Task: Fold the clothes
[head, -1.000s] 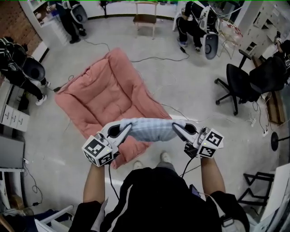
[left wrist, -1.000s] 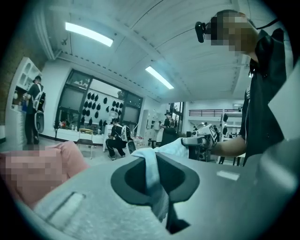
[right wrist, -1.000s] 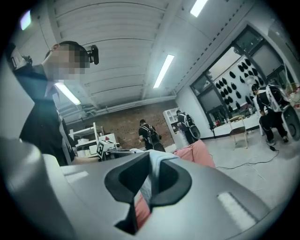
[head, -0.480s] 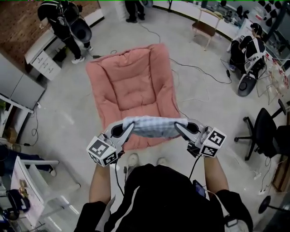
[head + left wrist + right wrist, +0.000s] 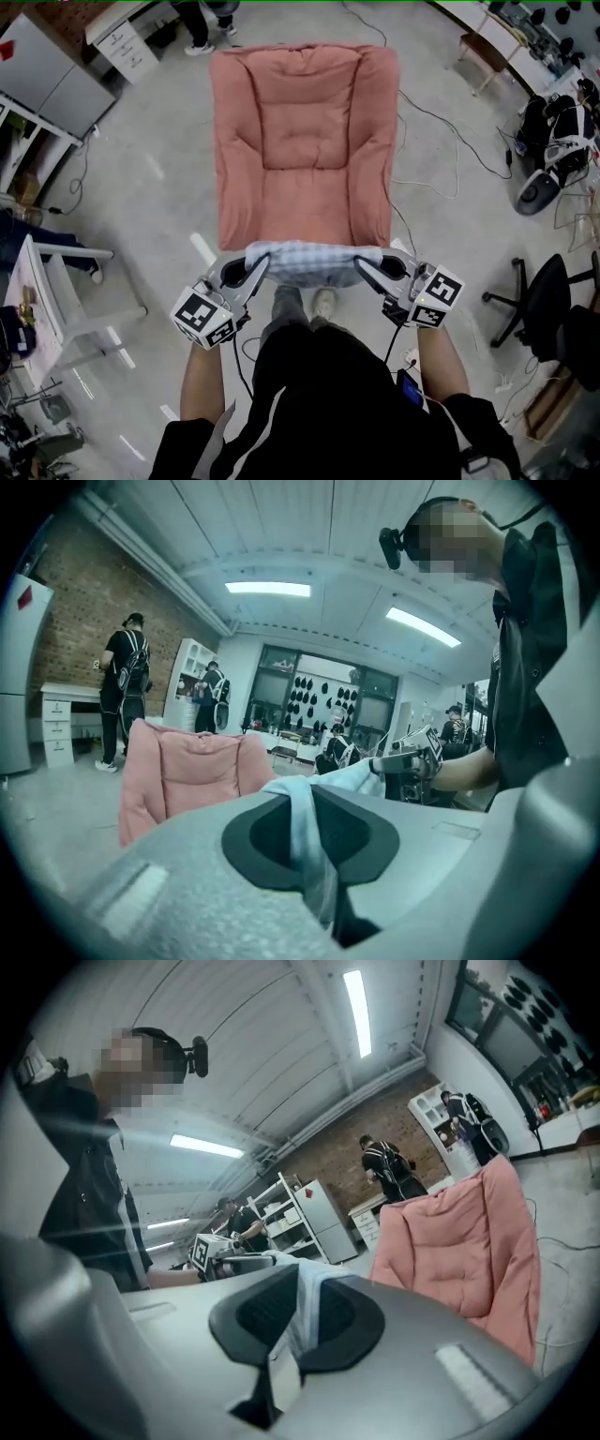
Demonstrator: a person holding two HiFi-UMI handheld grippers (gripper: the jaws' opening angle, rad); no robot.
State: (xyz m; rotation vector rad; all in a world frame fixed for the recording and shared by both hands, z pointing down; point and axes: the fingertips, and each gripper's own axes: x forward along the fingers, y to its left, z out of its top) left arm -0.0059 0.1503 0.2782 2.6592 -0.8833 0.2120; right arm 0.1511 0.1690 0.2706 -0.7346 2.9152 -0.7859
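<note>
A pale blue checked garment (image 5: 312, 263) hangs stretched between my two grippers, in front of my body and above the floor. My left gripper (image 5: 257, 267) is shut on its left end, where the cloth (image 5: 307, 841) runs pinched between the dark pads. On the right end my right gripper (image 5: 367, 267) is shut too, with the cloth (image 5: 302, 1321) squeezed between its pads. Just beyond the garment a large pink quilted cushion (image 5: 302, 141) lies flat on the floor; it also shows in the left gripper view as the cushion (image 5: 183, 778) and in the right gripper view as the cushion (image 5: 464, 1241).
Cables (image 5: 441, 159) trail over the grey floor right of the cushion. A black office chair (image 5: 548, 300) stands at the right, white drawers (image 5: 127, 37) and a grey cabinet (image 5: 56, 84) at the upper left, a white frame (image 5: 70, 291) at the left. Other people stand around the room's edges.
The view has swung round: the pink cushion, earlier angled at the left, now lies squarely ahead of me. Both grippers keep the garment stretched between them as before.
</note>
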